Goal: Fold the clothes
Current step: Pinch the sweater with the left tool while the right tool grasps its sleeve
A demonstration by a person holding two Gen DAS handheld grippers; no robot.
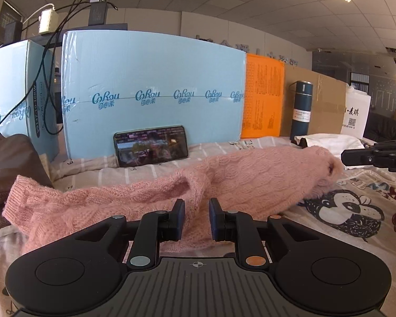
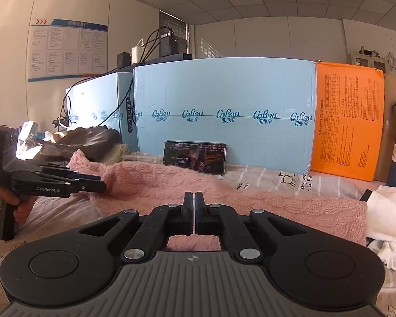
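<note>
- nearest the left wrist camera, the left gripper (image 1: 196,212) has its fingers (image 1: 179,218) drawn close, and a bunched fold of the pink sweater (image 1: 145,195) stands pinched in the narrow gap between the blue pads.
- pink sweater: a fuzzy cable-knit, stretched in a long band across the printed bedsheet (image 1: 356,211), with a ribbed edge at its left end and its right end raised.
- right gripper (image 2: 194,212): its fingers (image 2: 188,211) are pressed together with only a thin slit between them; the sweater's knit lies just beyond the tips and under them, but whether any knit is caught there cannot be told.
- from the right wrist view, the left gripper reaches in from the left side, its tips at the sweater's folds, a hand (image 2: 18,206) on the handle.
- behind the sweater a phone (image 1: 151,145) leans against a blue box (image 1: 150,74).
- white cloth (image 2: 388,216) lies at the sweater's right end.
</note>
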